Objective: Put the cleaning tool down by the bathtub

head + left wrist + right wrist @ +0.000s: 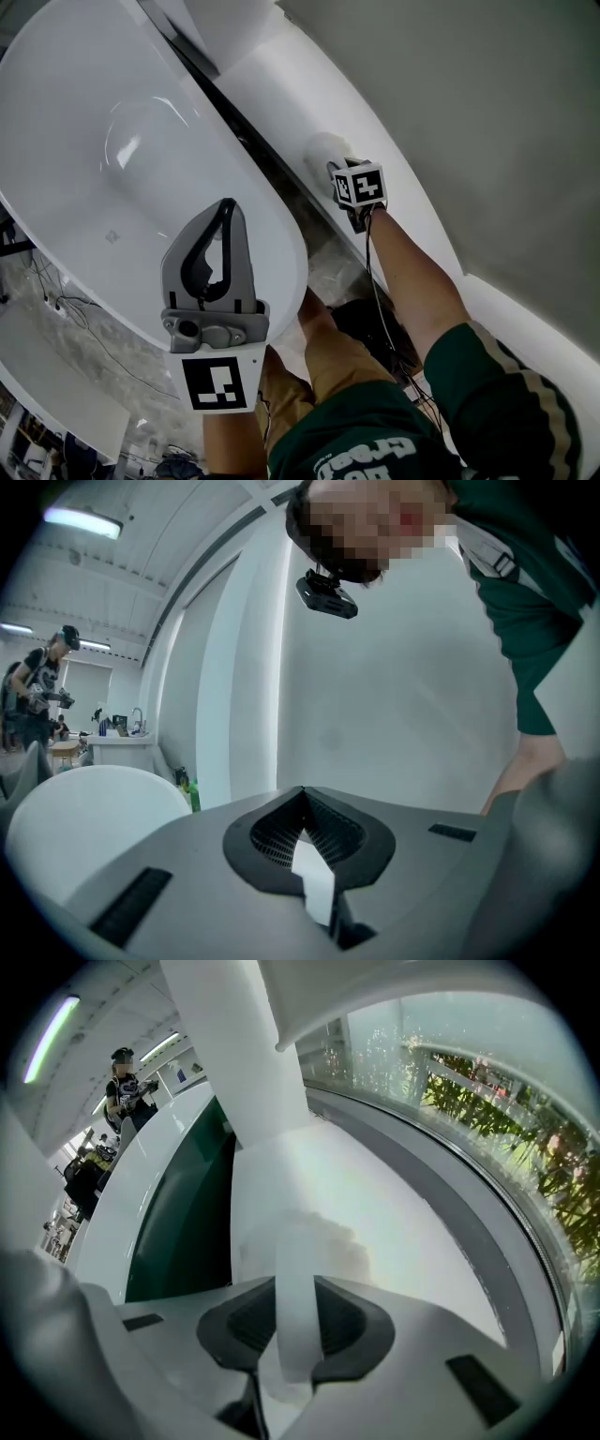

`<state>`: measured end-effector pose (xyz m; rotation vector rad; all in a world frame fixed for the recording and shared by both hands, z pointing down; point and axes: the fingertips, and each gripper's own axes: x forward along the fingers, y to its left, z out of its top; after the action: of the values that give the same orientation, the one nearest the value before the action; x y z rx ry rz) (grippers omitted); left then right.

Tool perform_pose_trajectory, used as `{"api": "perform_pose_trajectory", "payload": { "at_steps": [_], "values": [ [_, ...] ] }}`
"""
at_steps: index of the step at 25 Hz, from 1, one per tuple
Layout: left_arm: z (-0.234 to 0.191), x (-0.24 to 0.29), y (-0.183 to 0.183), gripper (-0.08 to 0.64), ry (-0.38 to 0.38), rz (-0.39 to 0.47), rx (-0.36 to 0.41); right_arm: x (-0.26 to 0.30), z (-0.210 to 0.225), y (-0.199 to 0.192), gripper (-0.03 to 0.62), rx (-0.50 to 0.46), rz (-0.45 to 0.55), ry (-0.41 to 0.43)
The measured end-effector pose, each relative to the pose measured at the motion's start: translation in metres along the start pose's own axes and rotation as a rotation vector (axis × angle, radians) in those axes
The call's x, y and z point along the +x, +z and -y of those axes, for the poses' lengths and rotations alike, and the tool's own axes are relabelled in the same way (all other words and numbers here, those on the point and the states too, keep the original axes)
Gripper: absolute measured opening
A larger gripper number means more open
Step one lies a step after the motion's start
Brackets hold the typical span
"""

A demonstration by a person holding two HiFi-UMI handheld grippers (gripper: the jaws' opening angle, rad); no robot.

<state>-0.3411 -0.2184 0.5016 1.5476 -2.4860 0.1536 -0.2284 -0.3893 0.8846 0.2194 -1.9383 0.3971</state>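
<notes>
My right gripper [340,170] is shut on the white handle of the cleaning tool [322,152]. The tool's fuzzy white head [305,1241] sits against the white ledge [281,84] beside the bathtub [94,141]. In the right gripper view the handle runs as a white band between the dark pads [347,1321] of that gripper [295,1335]. My left gripper [225,208] is raised over the tub's near rim with its fingers meeting at the tips and nothing held. The left gripper view shows its jaws [305,841] pointing up at a wall, with the tub's rim [84,808] at lower left.
A dark gap [253,141] runs between tub and ledge. Cables [75,309] lie on the floor at left. A white column [234,1044] rises from the ledge, with a curved window and plants [506,1119] to its right. A person [42,682] stands far off.
</notes>
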Motion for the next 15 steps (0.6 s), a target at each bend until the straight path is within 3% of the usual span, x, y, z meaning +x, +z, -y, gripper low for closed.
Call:
{"api": "perform_pose_trajectory", "payload": {
  "at_steps": [9,13,15],
  "values": [
    [0.012,-0.007,-0.011,0.008,-0.04,-0.027,-0.021,-0.001,0.0,0.0,0.097,-0.034,0.04,-0.013],
    [0.017,-0.01,-0.016,0.008,-0.068,-0.04,-0.031,-0.007,0.0,-0.001,0.097,-0.098,0.04,-0.023],
    [0.019,-0.011,-0.016,0.008,-0.084,-0.028,-0.046,-0.009,0.001,-0.002,0.152,-0.144,0.054,-0.041]
  ]
}}
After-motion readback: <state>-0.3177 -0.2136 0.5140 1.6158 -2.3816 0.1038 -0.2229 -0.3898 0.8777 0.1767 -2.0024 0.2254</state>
